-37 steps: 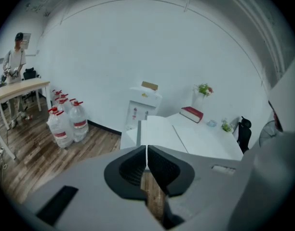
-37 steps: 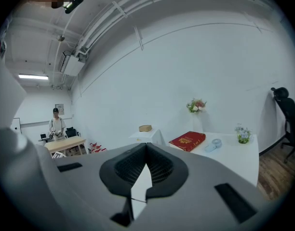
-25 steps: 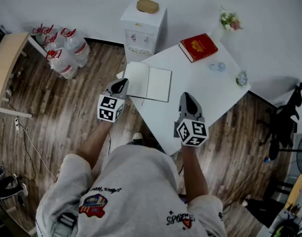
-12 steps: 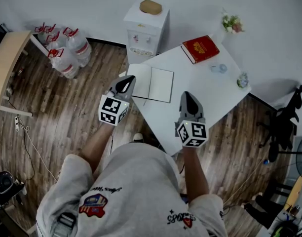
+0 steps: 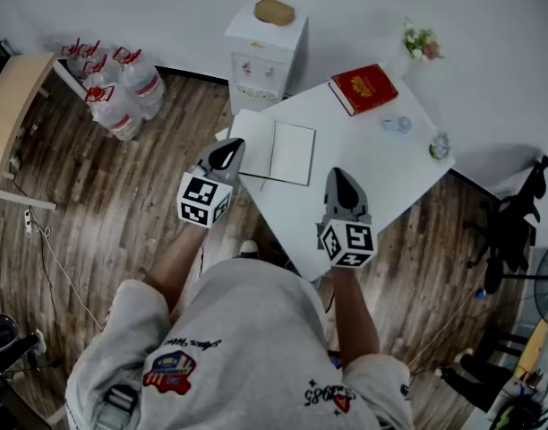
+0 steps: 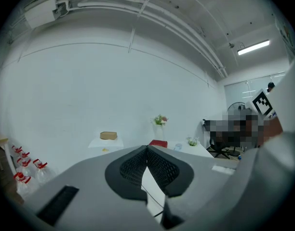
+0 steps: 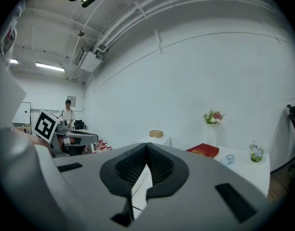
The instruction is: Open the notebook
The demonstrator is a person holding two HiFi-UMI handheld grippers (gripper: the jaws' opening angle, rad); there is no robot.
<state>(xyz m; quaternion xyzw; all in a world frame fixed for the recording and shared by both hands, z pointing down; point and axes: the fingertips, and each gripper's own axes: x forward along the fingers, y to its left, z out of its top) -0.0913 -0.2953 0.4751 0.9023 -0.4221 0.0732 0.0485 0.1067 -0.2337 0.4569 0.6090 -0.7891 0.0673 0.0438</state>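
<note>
The notebook (image 5: 272, 149) lies open on the white table (image 5: 363, 164), two blank white pages facing up, near the table's left corner. My left gripper (image 5: 227, 150) is shut and empty, its tip over the notebook's left edge in the head view. My right gripper (image 5: 342, 183) is shut and empty too, hovering over the table's near part, right of the notebook. Both gripper views look almost level across the table, and a strip of white page shows beneath the closed jaws in the left gripper view (image 6: 148, 152) and in the right gripper view (image 7: 147, 154).
A red book (image 5: 361, 86), a small clear cup (image 5: 395, 123) and two small plants (image 5: 419, 38) stand on the table's far side. Behind it is a white water dispenser (image 5: 261, 55) with a brown box on top. Water bottles (image 5: 113, 88) crowd the wooden floor at left.
My left gripper rose and shifted slightly right, toward the notebook's left edge. The right gripper stayed in place.
</note>
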